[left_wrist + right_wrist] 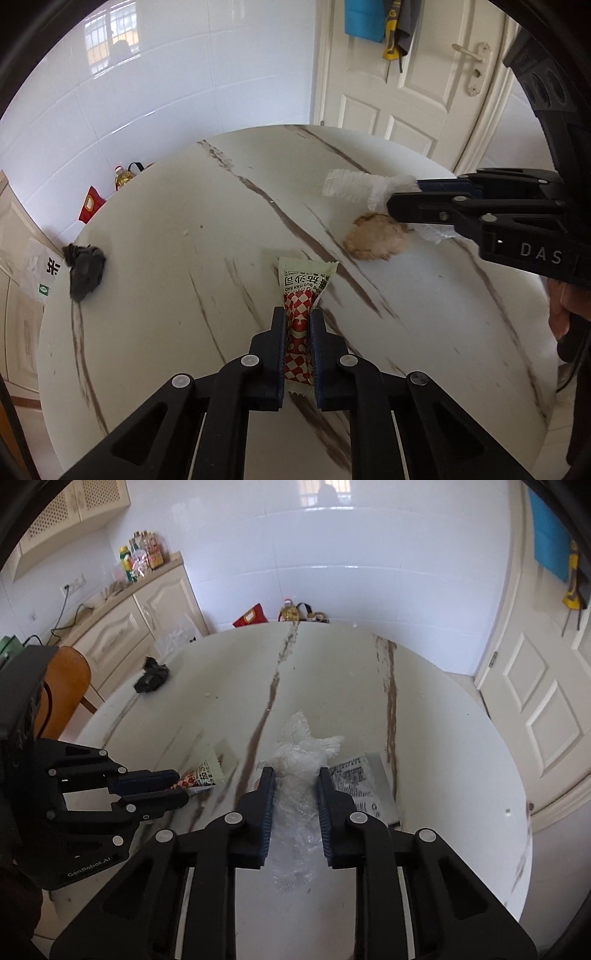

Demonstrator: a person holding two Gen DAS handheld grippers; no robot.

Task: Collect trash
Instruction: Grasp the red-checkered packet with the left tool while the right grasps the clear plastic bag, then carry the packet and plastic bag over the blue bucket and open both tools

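Observation:
My left gripper (pixel 297 317) is shut on a ketchup sachet (pixel 303 291) with a red and white check, held just above the round marble table (pixel 221 229). The sachet shows in the right wrist view (pixel 207 773) in the left gripper (pixel 183 786). My right gripper (pixel 293 777) is shut on a crumpled clear plastic glove (pixel 295 760); it shows white in the left wrist view (pixel 354 186) in the right gripper (pixel 404 201). A crumpled brownish tissue (pixel 376 238) lies on the table just under the right gripper. A black crumpled wad (pixel 84 267) lies at the table's left edge.
A flat printed wrapper (pixel 364 782) lies on the table right of my right gripper. The black wad (pixel 152 677) sits at the far left of the table. A wooden chair (pixel 64 686) and cabinets (pixel 140 627) stand left. A white door (pixel 417 74) stands behind the table.

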